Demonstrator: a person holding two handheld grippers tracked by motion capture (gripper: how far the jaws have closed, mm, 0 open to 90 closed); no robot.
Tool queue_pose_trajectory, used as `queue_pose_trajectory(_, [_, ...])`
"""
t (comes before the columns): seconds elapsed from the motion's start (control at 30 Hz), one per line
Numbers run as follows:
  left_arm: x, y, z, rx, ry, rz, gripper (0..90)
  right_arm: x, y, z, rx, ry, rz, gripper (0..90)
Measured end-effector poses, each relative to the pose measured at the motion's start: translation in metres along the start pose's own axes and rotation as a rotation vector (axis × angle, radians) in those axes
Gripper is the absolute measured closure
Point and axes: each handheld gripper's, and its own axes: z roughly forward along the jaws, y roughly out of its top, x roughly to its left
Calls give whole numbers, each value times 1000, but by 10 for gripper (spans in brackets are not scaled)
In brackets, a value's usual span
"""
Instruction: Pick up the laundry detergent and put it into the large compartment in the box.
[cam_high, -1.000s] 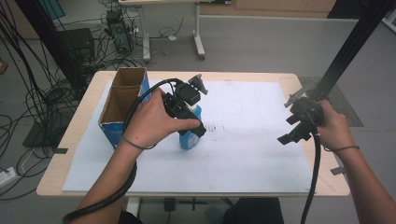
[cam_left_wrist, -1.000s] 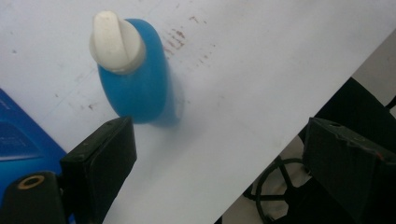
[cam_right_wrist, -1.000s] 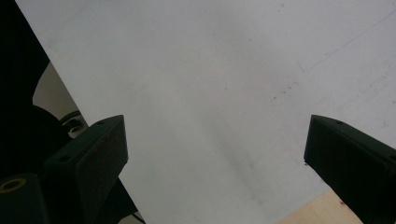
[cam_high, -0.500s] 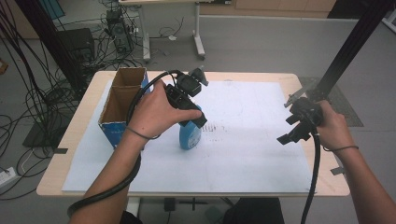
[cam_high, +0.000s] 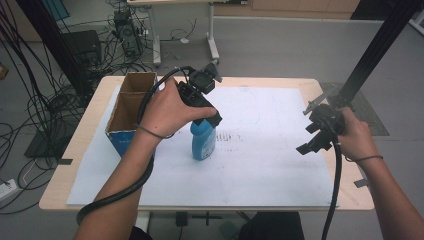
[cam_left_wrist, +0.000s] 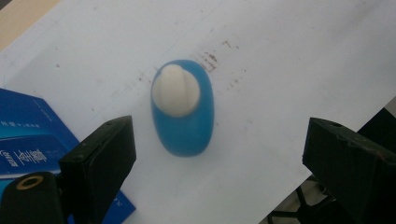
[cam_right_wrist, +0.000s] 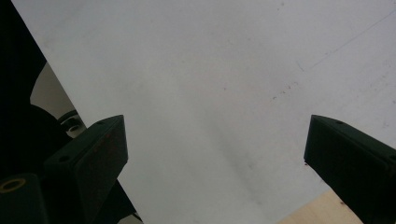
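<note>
The right tool (cam_high: 311, 141) hangs released over the white paper (cam_high: 270, 165) at the surface's right. The blue bottle (cam_high: 203, 141) stands upright mid-surface; the left tool (cam_high: 214, 120) hovers released just above it, beside the cardboard box (cam_high: 131, 107).

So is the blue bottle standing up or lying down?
Standing up. The blue bottle rests on its base on the white paper, white cap on top.
</note>
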Motion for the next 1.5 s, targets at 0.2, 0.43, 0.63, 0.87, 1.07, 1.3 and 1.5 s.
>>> queue_pose_trajectory(0.2, [4, 4, 2, 1, 7, -10, 100, 0, 0, 1, 1, 1, -1, 60])
queue_pose_trajectory(0.43, [11, 7, 10, 15, 11, -29, 100, -1, 0, 1, 1, 1, 2, 60])
queue_pose_trajectory(0.63, [17, 10, 17, 25, 5, -40, 100, -1, -1, 2, -5, 0, 0, 60])
queue_pose_trajectory(0.87, [19, 11, 23, 26, -9, -51, 100, -1, -3, 2, -18, 2, 40, 60])
queue_pose_trajectory(1.07, [19, 13, 25, 23, -10, -47, 98, 0, -3, 3, -21, 5, 52, 60])
queue_pose_trajectory(1.3, [19, 15, 28, 20, -5, -56, 94, -2, -3, 2, -9, -5, 6, 60])
queue_pose_trajectory(1.5, [19, 16, 32, 19, 3, -57, 94, 0, -3, 3, -18, 0, 46, 60])
